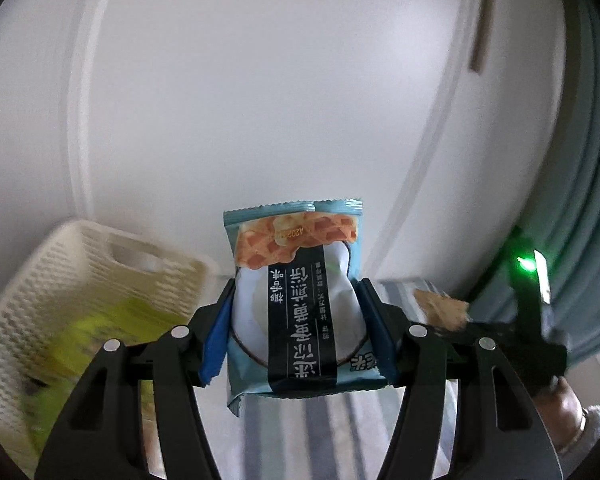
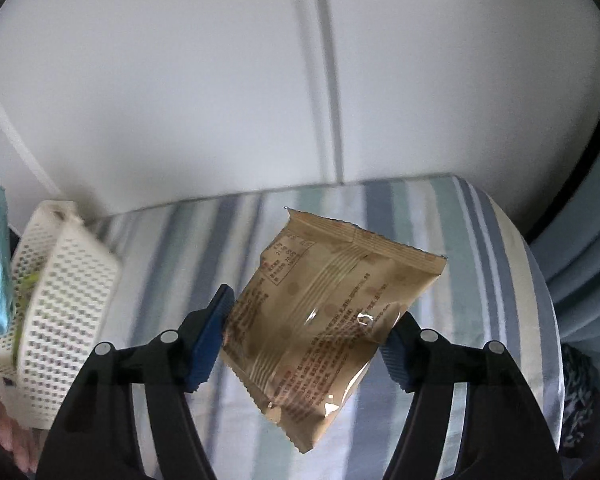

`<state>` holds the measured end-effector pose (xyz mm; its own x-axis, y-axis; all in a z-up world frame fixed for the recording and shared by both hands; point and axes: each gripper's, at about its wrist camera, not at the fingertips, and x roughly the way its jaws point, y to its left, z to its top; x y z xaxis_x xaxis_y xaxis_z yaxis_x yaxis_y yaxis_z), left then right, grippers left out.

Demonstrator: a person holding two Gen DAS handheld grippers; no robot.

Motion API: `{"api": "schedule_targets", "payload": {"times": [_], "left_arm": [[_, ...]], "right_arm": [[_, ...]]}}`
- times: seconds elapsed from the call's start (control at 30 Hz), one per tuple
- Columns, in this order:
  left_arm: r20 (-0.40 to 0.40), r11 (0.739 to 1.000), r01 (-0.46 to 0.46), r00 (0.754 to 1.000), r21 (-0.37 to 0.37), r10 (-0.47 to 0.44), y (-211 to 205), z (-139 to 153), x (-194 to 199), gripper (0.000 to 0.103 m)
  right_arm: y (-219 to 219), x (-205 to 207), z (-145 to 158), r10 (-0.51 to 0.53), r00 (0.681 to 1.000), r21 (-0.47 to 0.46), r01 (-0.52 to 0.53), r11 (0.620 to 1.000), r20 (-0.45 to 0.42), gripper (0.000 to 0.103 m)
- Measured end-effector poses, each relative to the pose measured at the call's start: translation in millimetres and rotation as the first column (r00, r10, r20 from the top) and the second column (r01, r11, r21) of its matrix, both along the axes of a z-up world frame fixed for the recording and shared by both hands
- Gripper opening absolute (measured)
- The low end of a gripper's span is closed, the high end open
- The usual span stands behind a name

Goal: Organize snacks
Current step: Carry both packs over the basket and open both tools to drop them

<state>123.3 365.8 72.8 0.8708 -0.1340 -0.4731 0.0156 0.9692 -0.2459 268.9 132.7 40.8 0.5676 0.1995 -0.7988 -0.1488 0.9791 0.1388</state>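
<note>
Blue pads of the left tool point(image 1: 296, 320) press on both sides of a teal snack packet point(image 1: 300, 304), which stands upright between them, lifted clear of the striped cloth point(image 1: 404, 292) below. In the right wrist view the right tool point(image 2: 306, 336) is likewise closed on a tan snack packet point(image 2: 328, 312), gripped across its lower half and tilted, also held in the air above the striped surface. A cream perforated basket point(image 2: 60, 312) sits on the desk to the left; in the left wrist view it point(image 1: 60, 280) lies just left of the left tool, and blurred yellow-green packets point(image 1: 100, 332) already lie inside it.

Judging by this, the step in hand is the carry: both packets are picked up and neither is yet in the basket. The teal one looks nearer to it. The next move likely calls for bringing that packet over the basket's open top, past the near rim, and only then parting the pads so it drops among the others. The tan packet has further to travel leftward, and the two tools should probably go in turn rather than crowd the same opening.
</note>
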Motion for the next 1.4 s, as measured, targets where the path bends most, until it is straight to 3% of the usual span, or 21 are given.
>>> {"api": "schedule_targets", "payload": {"times": [0.2,0.27,0.3,0.33,0.6,0.83,0.97,1.1,1.4], "left_arm": [[0.028,0.987,-0.159,0.987,-0.001,0.159,53,16,-20,0.063],[0.016,0.980,-0.199,0.980,0.004,0.199,72,19,-25,0.080],[0.017,0.973,-0.229,0.973,0.010,0.228,81,20,-29,0.097],[0.019,0.966,-0.260,0.965,0.012,0.260,88,21,-32,0.100],[0.027,0.927,-0.375,0.926,-0.020,0.376,145,37,-61,0.100],[0.082,0.904,-0.427,0.901,0.000,0.425,157,57,-77,0.100],[0.130,0.879,-0.476,0.874,0.036,0.468,162,70,-91,0.100],[0.154,0.868,-0.496,0.859,0.017,0.488,174,78,-98,0.100],[0.172,0.842,-0.540,0.830,0.010,0.531,195,70,-109,0.100]], "right_arm": [[40,-15,32,0.084,0.995,0.032,-0.085,0.996,0.049,0.067],[48,-18,37,0.106,0.993,0.042,-0.108,0.993,0.059,0.067],[56,-20,42,0.124,0.990,0.050,-0.128,0.991,0.066,0.067],[60,-21,44,0.135,0.988,0.052,-0.139,0.989,0.070,0.067],[116,-35,72,0.247,0.963,0.105,-0.258,0.960,0.103,0.067],[159,-39,84,0.326,0.939,0.121,-0.338,0.933,0.112,0.067],[190,-49,83,0.386,0.916,0.133,-0.399,0.907,0.111,0.067],[221,-59,77,0.445,0.890,0.130,-0.455,0.881,0.100,0.067],[291,-55,67,0.519,0.853,0.152,-0.522,0.839,0.062,0.069]]}}
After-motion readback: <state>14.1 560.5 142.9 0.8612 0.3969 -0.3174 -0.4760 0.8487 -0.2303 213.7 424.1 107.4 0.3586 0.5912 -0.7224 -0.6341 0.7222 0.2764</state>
